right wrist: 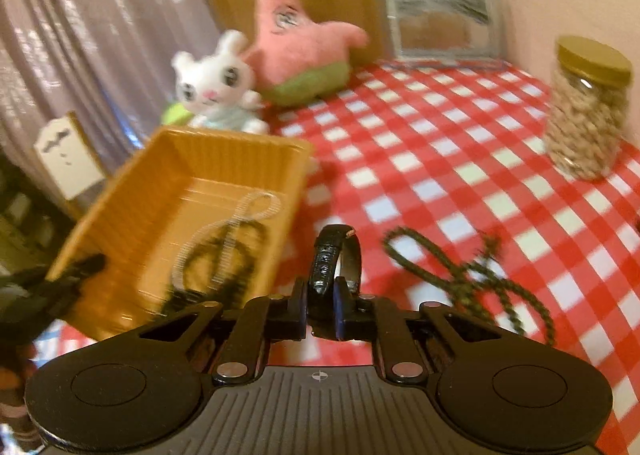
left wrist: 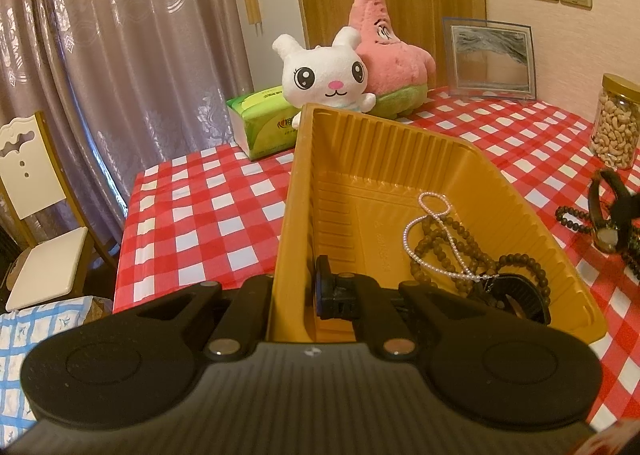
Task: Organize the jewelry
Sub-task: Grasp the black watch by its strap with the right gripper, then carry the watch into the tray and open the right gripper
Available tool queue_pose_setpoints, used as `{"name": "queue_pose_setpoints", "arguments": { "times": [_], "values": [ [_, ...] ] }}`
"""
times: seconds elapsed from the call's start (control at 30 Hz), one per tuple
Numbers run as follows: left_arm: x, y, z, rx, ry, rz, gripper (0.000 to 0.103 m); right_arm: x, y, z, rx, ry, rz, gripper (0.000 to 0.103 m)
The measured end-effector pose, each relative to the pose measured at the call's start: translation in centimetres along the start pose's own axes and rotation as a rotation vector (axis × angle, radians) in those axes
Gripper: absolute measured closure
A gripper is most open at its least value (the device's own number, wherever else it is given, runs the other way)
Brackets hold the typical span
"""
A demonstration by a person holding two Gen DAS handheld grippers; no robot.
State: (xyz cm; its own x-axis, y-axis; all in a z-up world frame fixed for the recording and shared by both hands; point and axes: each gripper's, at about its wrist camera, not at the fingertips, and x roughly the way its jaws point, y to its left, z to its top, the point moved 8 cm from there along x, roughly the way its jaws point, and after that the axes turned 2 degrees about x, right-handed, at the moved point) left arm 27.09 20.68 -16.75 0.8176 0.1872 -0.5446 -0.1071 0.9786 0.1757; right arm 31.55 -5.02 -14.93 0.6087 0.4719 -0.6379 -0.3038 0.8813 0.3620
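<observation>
A yellow plastic tray (left wrist: pixel 400 159) sits tilted above the checked table, and my left gripper (left wrist: pixel 296 295) is shut on its left wall. In it lie a white pearl necklace (left wrist: pixel 436 235), brown wooden bead strings (left wrist: pixel 444 251) and a black band (left wrist: pixel 516 295). My right gripper (right wrist: pixel 324 303) is shut on a black watch strap (right wrist: pixel 334 259), held above the table just right of the tray (right wrist: pixel 224 159). A dark bead necklace (right wrist: pixel 468 275) lies on the cloth to its right. In the left wrist view the right gripper with the watch (left wrist: pixel 608 215) shows at the right edge.
A white rabbit plush (left wrist: pixel 324 75) and a pink star plush (left wrist: pixel 384 55) stand at the back beside a green tissue pack (left wrist: pixel 264 119). A photo frame (left wrist: pixel 490 59) leans on the wall. A jar of nuts (right wrist: pixel 588 107) stands at the right. A white chair (left wrist: pixel 36 215) is left of the table.
</observation>
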Motion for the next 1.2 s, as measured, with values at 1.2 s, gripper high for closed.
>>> {"name": "queue_pose_setpoints", "arguments": {
  "times": [1.2],
  "values": [
    [-0.3, -0.2, 0.4, -0.001, 0.000, -0.015, 0.100, 7.1, 12.1, -1.0, -0.221, 0.065, 0.208, 0.086]
  ]
}}
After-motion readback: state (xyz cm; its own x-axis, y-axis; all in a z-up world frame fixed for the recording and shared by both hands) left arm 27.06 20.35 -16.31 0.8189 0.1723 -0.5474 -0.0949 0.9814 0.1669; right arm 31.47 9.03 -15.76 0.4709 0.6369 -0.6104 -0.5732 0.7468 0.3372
